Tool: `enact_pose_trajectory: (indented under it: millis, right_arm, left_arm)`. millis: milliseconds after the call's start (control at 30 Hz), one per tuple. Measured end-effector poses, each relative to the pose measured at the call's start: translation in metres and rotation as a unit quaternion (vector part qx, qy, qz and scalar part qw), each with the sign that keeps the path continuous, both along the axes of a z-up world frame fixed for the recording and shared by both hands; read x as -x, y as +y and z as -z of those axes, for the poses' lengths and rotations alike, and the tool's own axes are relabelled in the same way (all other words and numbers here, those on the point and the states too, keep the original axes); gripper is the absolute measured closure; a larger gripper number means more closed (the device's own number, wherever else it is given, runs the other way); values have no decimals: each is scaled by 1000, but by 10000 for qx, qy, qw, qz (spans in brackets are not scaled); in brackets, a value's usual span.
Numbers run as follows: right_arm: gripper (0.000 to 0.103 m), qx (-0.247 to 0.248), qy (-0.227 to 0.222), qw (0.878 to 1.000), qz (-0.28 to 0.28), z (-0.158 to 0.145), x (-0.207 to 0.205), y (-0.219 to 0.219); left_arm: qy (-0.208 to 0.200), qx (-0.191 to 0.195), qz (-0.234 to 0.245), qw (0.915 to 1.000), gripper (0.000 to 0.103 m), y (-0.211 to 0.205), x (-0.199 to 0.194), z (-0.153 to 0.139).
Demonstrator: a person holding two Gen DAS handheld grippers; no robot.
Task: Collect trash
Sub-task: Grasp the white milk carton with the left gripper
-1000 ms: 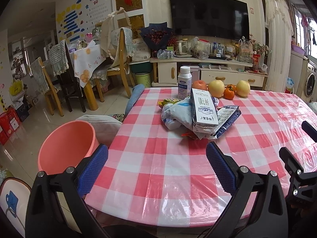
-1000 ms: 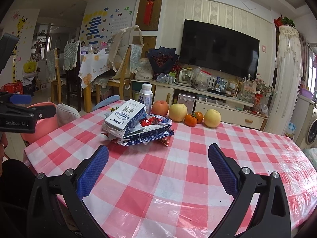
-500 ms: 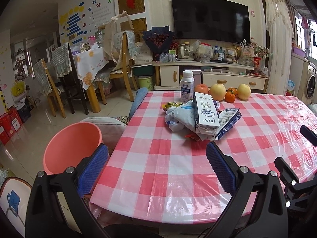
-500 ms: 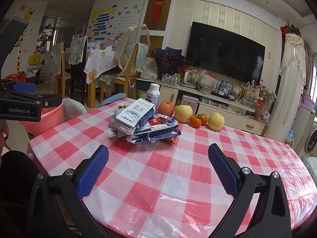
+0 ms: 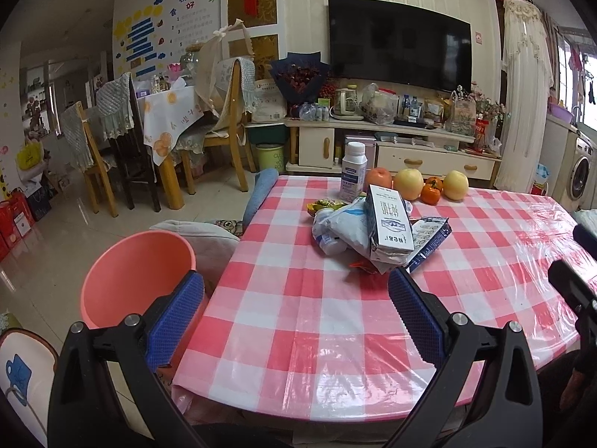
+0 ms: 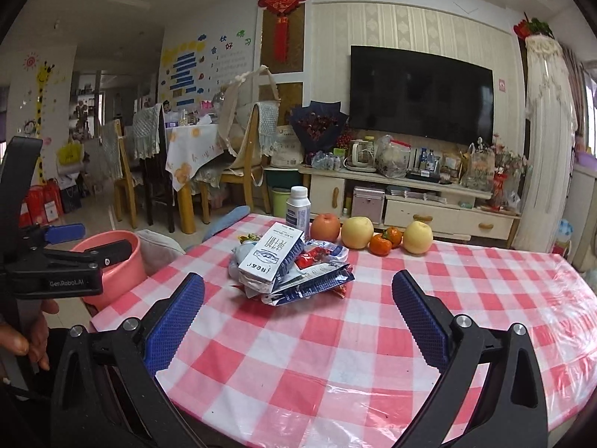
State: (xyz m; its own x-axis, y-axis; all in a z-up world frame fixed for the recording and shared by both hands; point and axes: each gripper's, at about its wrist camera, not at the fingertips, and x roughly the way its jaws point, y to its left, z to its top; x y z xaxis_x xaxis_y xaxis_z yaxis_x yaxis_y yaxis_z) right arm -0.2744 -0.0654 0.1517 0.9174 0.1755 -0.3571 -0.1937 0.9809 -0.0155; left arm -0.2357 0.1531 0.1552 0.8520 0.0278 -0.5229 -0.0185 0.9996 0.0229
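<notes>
Left wrist view looks across a table (image 5: 298, 298) under a red-and-white checked cloth with clear plastic over it, in a living room with a dark television (image 5: 399, 43) on the far wall and a dining set to the left. The trash pile (image 5: 373, 233) sits near the middle of the table toward its far edge: a milk carton (image 5: 388, 226) lying on crumpled wrappers and foil bags. Just behind it, along the far edge, stand a white bottle (image 5: 352, 175) and a row of fruit (image 5: 418, 186). A pink bucket (image 5: 134, 276) stands on the floor beside the table's left edge; what it holds cannot be made out. The left gripper (image 5: 296, 321) is spread wide and holds nothing, over the near edge. The right gripper (image 6: 298, 323) is likewise released, short of the pile.
</notes>
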Motion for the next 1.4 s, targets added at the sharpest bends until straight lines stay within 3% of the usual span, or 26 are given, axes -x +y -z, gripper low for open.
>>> enact_pose_trajectory:
  millis: [133, 300, 567, 800, 933, 967, 1100, 1233, 1400]
  right_arm:
    - [4, -138, 435, 9989, -93, 14, -18, -6]
    - [4, -713, 668, 9952, -82, 18, -43, -31]
    - [4, -1754, 1175, 9775, 19, 35, -99, -76]
    - [5, -2656, 1731, 9484, 43, 59, -150, -103]
    - [5, -2681, 1815, 9461, -20, 63, -167, -100]
    - [5, -2652, 1811, 9470, -51, 63, -169, -98]
    - [5, -2345, 1742, 9562, -214, 59, -180, -84]
    - [5, -2024, 1640, 9650, -313, 55, -189, -71]
    - [11, -1577, 1476, 9753, -459, 49, -198, -51]
  left_arm:
    - [122, 468, 52, 9988, 3, 9, -20, 1]
    - [339, 932, 323, 9945, 3, -1, -55, 7]
    - [771, 255, 985, 9918, 4, -73, -110, 33]
    - [1080, -254, 1048, 9883, 4, -107, -155, 58]
    - [1249, -697, 967, 9850, 11, -121, -176, 70]
    - [1301, -756, 937, 9842, 19, -122, -181, 72]
    - [1484, -645, 891, 9828, 39, -118, -193, 82]
    - [1451, -494, 839, 9846, 41, -109, -193, 86]
    - [1444, 72, 743, 9867, 41, -85, -188, 82]
